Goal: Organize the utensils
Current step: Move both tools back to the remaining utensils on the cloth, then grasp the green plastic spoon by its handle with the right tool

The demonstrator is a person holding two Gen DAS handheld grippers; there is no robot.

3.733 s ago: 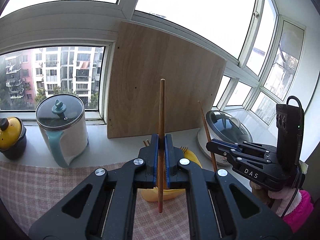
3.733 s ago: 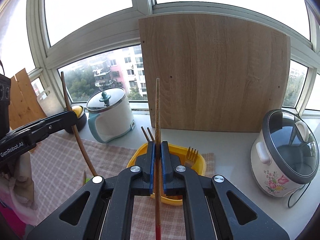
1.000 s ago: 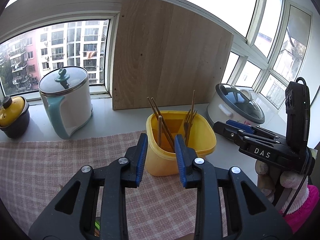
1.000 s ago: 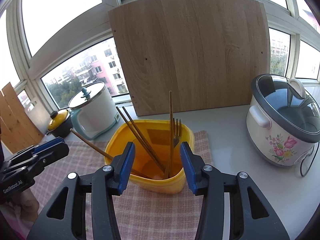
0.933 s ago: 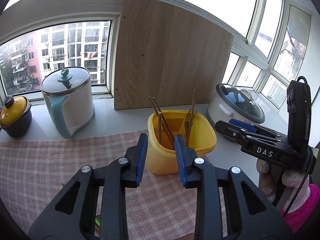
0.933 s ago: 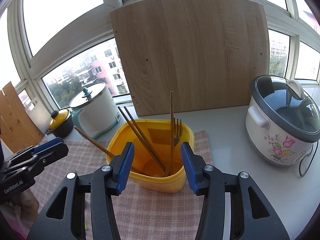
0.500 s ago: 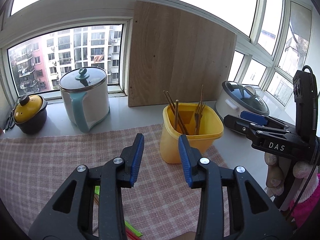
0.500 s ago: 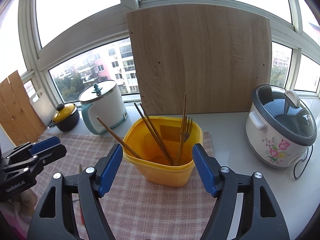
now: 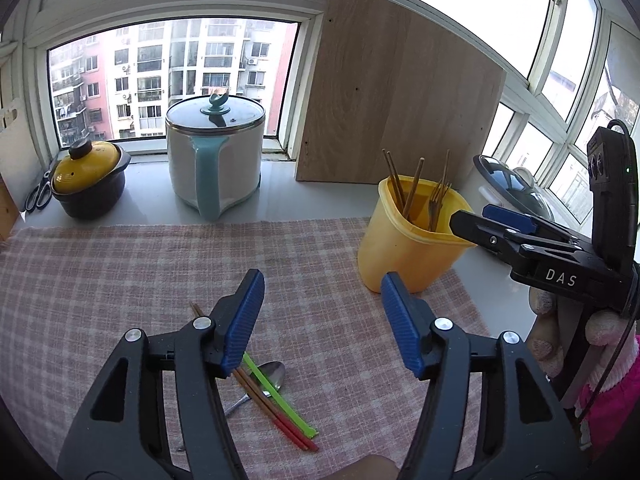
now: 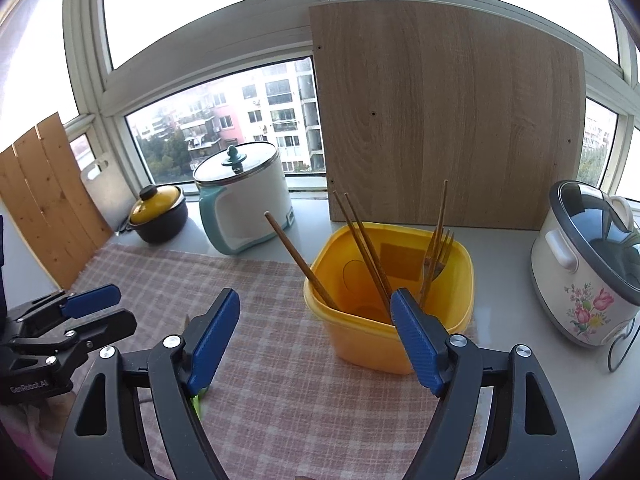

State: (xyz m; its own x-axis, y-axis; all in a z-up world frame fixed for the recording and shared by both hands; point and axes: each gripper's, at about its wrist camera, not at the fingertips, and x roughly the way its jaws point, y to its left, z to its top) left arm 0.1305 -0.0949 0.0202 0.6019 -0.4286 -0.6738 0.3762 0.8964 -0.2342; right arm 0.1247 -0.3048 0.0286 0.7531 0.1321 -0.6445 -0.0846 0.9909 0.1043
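Left wrist view: the left gripper point(image 9: 322, 320), jaws spread wide and empty, hovers over a pink checked cloth point(image 9: 120, 272). Near the left jaw, well apart from the yellow plastic tub point(image 9: 408, 256), lie red-tipped wooden chopsticks point(image 9: 272, 412), a green plastic stick point(image 9: 280, 396) and a metal spoon point(image 9: 272, 374).

Right wrist view: the right gripper point(image 10: 316, 336), wide and empty, faces that tub point(image 10: 384, 340), where wooden chopsticks point(image 10: 364, 252) and a fork point(image 10: 434, 264) stand.

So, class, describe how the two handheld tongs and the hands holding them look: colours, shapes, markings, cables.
Both tongs, left and right, have black plastic arms with triangular cut-outs, silver screws and ribbed blue pads. The right tongs carry white "DAS" lettering, a black camera box with a green light and a black cable. The left tongs' body reads "GenRobot.AI". The right hand wears a pale knit glove and a pink sleeve.
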